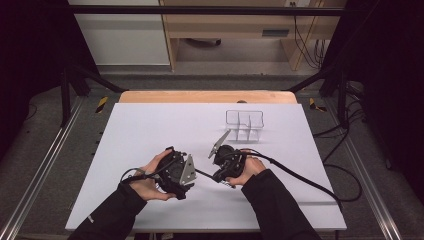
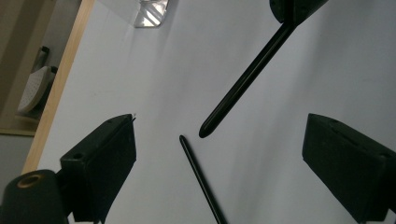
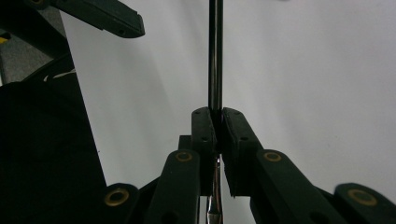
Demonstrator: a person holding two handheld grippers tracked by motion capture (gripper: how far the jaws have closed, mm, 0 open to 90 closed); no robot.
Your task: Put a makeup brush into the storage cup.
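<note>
Two grippers are at work over the one white surface (image 1: 150,125): the left gripper (image 2: 219,154) and the right gripper (image 3: 218,114), each held in one of two hands. One thin black rod (image 3: 215,56) sits clamped between the right gripper's jaws and reaches toward the left gripper, whose view shows that rod (image 2: 247,77) coming down from above and, just below its tip, a second thin dark line that may be its shadow or another rod; which of the two cannot be told. One clear plastic organizer (image 1: 244,124) stands beyond the right gripper, with three compartments countable inside it.
</note>
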